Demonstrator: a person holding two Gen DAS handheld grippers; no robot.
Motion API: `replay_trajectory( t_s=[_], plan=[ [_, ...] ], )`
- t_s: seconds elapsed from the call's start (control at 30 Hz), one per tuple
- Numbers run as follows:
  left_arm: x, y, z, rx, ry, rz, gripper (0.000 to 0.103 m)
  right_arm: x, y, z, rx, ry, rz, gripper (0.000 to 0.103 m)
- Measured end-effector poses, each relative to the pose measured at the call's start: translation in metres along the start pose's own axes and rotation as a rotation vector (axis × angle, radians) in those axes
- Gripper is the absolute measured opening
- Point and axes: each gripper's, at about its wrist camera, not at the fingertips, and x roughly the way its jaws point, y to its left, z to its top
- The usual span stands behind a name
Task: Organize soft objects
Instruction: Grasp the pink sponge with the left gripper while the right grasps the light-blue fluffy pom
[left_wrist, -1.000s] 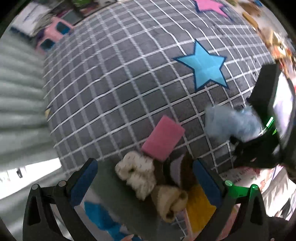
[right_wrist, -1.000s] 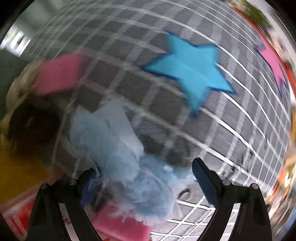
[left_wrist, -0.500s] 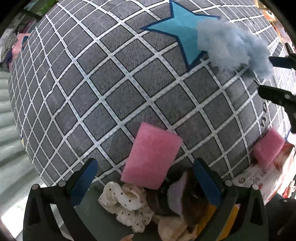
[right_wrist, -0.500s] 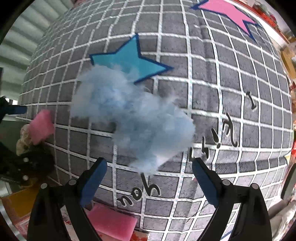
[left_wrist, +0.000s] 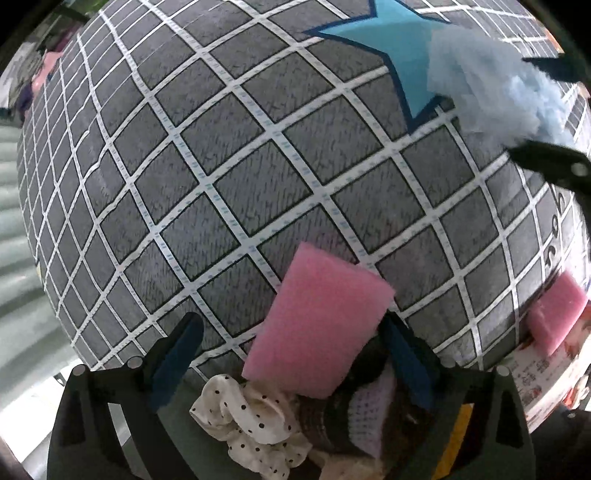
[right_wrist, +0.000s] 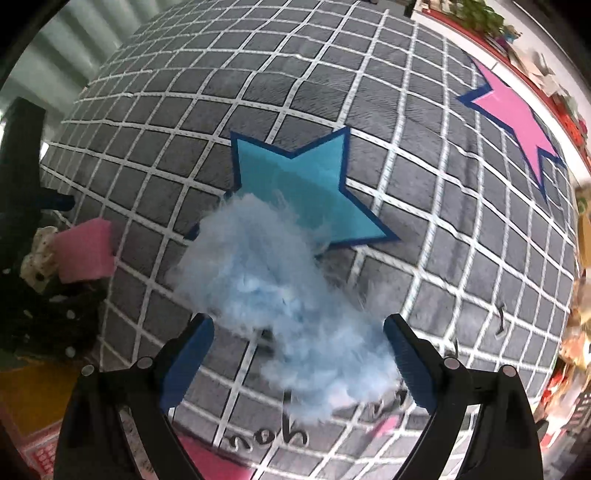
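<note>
Right wrist view: spread right fingers (right_wrist: 406, 354) flank blue fluff (right_wrist: 280, 291) on the grid rug (right_wrist: 461, 266), while spread left fingers (left_wrist: 177, 362) flank a pink sponge (left_wrist: 317, 328), gripping nothing.

The left tool (left_wrist: 291, 354) has its two blue-padded fingers spread wide apart, pointing forward and down. The right tool (right_wrist: 299, 354) is likewise spread wide; its view is a little blurred, so whether its pads touch anything is unclear.
</note>
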Motion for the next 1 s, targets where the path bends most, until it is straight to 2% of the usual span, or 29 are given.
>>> replay_trajectory(
  t_s=[0.13, 0.17, 0.33, 0.37, 0.47, 0.53, 0.6, 0.63, 0.7, 0.77, 0.9, 1.0],
  plan=[
    [0.002, 0.007, 0.000, -0.013, -0.001, -0.012, 0.097, 0.025, -0.001, 0.008, -0.015, 0.040, -0.002, 0.095],
    [0.003, 0.008, -0.001, -0.017, -0.002, -0.014, 0.097, 0.027, -0.001, 0.011, -0.022, 0.038, -0.012, 0.102],
    [0.007, 0.022, -0.005, -0.031, -0.004, -0.030, 0.097, 0.030, -0.002, 0.011, -0.022, 0.010, -0.005, 0.103],
    [0.007, 0.023, -0.009, -0.033, -0.004, -0.030, 0.097, 0.039, -0.002, 0.019, -0.026, 0.008, -0.005, 0.103],
    [0.009, 0.025, -0.017, -0.028, -0.008, -0.042, 0.088, 0.046, -0.002, 0.009, -0.035, 0.045, -0.005, 0.103],
    [0.003, 0.024, -0.018, -0.016, -0.013, -0.067, 0.072, 0.061, -0.004, -0.002, -0.038, 0.093, -0.007, 0.103],
    [-0.001, 0.025, -0.020, -0.011, -0.016, -0.096, 0.058, 0.070, -0.004, 0.002, -0.019, 0.078, -0.009, 0.097],
    [-0.002, 0.024, -0.020, -0.013, -0.019, -0.085, 0.058, 0.065, -0.006, 0.000, -0.010, 0.059, -0.011, 0.089],
    [-0.001, 0.030, -0.021, -0.033, -0.021, -0.074, 0.057, 0.055, -0.011, -0.003, -0.002, 0.039, -0.011, 0.063],
    [-0.005, 0.036, -0.021, -0.070, -0.042, -0.057, 0.057, 0.048, -0.019, -0.002, 0.026, 0.029, 0.019, 0.044],
    [-0.025, 0.049, -0.026, -0.128, -0.122, -0.036, 0.057, 0.039, -0.050, -0.009, 0.211, 0.042, 0.141, 0.040],
    [-0.044, 0.055, -0.031, -0.148, -0.174, -0.002, 0.057, 0.029, -0.065, -0.018, 0.287, 0.036, 0.201, 0.040]
  ],
)
